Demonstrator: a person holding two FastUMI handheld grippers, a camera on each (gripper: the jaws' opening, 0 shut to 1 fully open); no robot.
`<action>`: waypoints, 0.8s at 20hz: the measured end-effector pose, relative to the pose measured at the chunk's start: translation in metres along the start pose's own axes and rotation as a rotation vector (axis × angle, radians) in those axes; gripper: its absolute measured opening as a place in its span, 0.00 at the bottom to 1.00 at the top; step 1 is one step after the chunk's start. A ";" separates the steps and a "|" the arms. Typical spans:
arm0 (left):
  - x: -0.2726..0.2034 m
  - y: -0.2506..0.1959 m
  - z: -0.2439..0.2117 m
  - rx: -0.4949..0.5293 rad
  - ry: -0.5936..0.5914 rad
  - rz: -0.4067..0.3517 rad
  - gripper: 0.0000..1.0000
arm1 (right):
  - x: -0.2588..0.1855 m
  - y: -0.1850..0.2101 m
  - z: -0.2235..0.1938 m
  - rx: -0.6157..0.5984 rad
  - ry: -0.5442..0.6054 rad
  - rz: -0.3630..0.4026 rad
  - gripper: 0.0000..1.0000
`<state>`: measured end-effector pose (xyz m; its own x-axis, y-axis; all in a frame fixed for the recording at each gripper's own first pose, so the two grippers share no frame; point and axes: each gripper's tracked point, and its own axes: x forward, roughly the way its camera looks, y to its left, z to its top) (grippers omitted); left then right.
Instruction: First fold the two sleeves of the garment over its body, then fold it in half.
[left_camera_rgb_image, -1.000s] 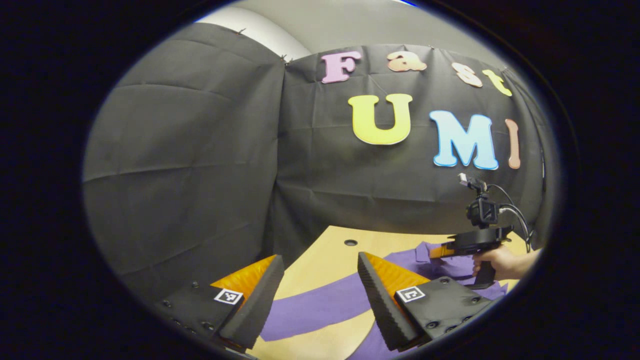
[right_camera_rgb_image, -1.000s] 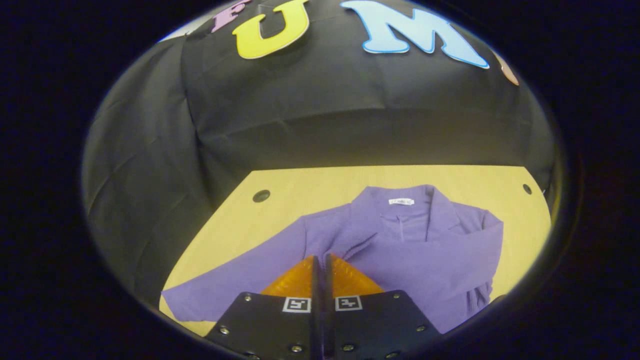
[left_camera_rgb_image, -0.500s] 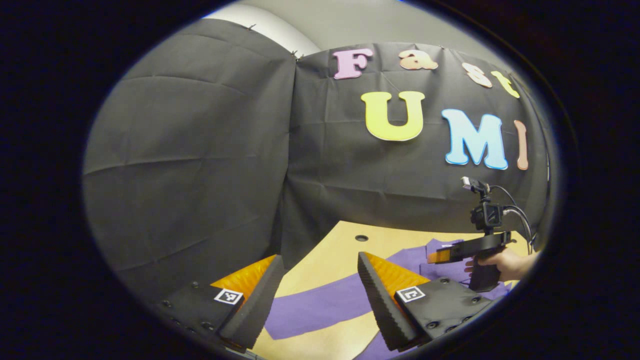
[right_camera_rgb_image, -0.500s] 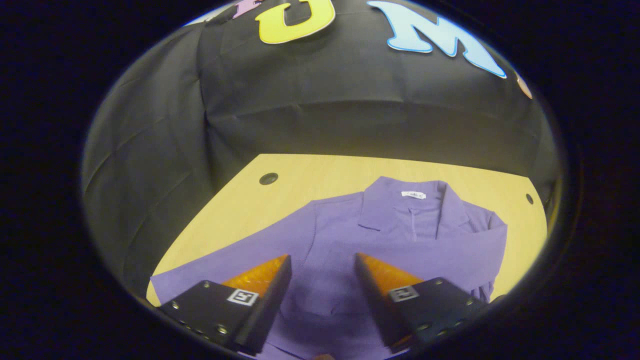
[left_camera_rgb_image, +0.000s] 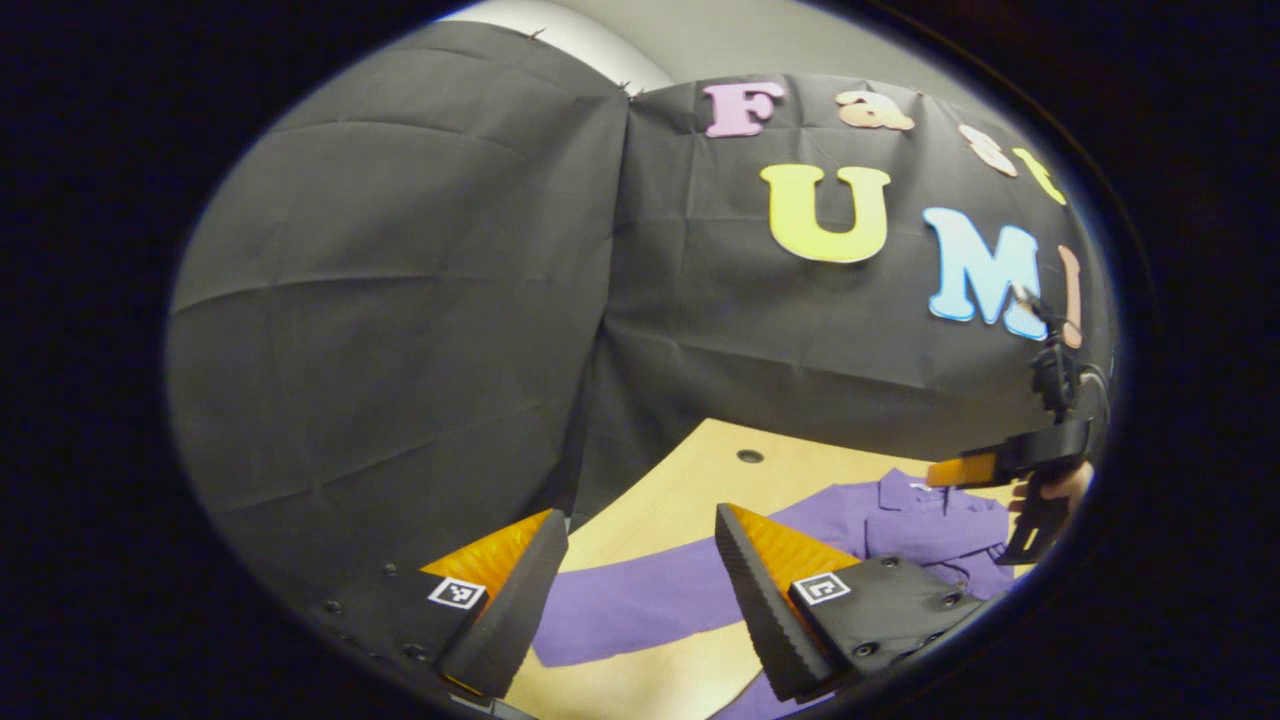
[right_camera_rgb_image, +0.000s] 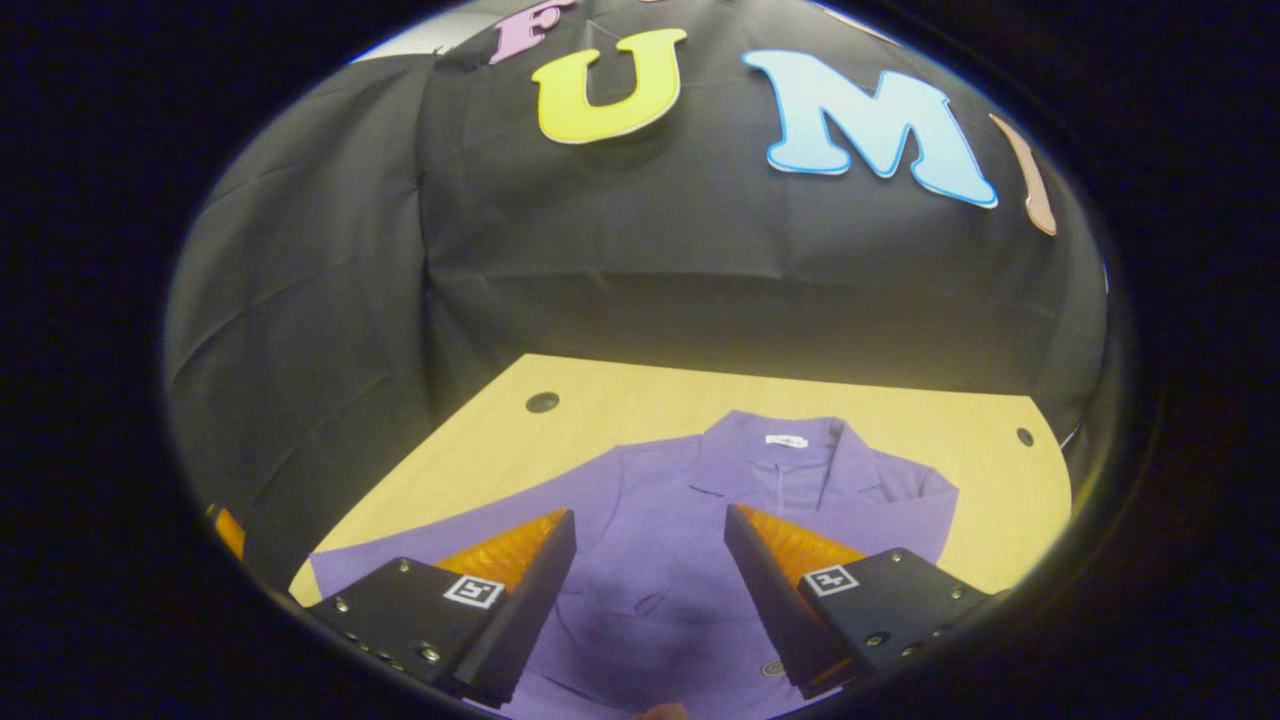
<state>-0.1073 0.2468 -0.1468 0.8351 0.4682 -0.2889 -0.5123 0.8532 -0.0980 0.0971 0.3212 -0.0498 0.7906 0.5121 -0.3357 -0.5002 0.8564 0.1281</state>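
both grippers, left (left_camera_rgb_image: 640, 590) and right (right_camera_rgb_image: 650, 590), hang released above the shirt (right_camera_rgb_image: 700, 500); one sleeve (left_camera_rgb_image: 640, 605) lies unfolded, probably next to grasp.

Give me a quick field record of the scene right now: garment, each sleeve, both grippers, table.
garment: purple collared shirt lying flat on the wooden table, collar toward the booth wall
left sleeve: stretched out sideways over the table, not yet folded
right sleeve: folded over the body
left gripper: open, above the outstretched sleeve, holding nothing
right gripper: open, above the shirt body, holding nothing
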 end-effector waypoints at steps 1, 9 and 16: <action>0.005 0.006 -0.008 -0.011 0.014 0.027 0.96 | -0.011 -0.001 0.005 0.000 -0.014 -0.001 0.93; 0.035 0.059 -0.088 -0.038 0.175 0.170 0.95 | -0.099 -0.029 0.020 -0.034 -0.105 -0.081 0.93; 0.048 0.077 -0.139 -0.066 0.305 0.203 0.96 | -0.133 -0.050 -0.011 -0.084 -0.076 -0.175 0.93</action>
<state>-0.1343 0.3027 -0.3006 0.6225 0.5277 -0.5780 -0.6812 0.7289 -0.0682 0.0129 0.2096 -0.0223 0.8908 0.3622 -0.2744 -0.3781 0.9257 -0.0057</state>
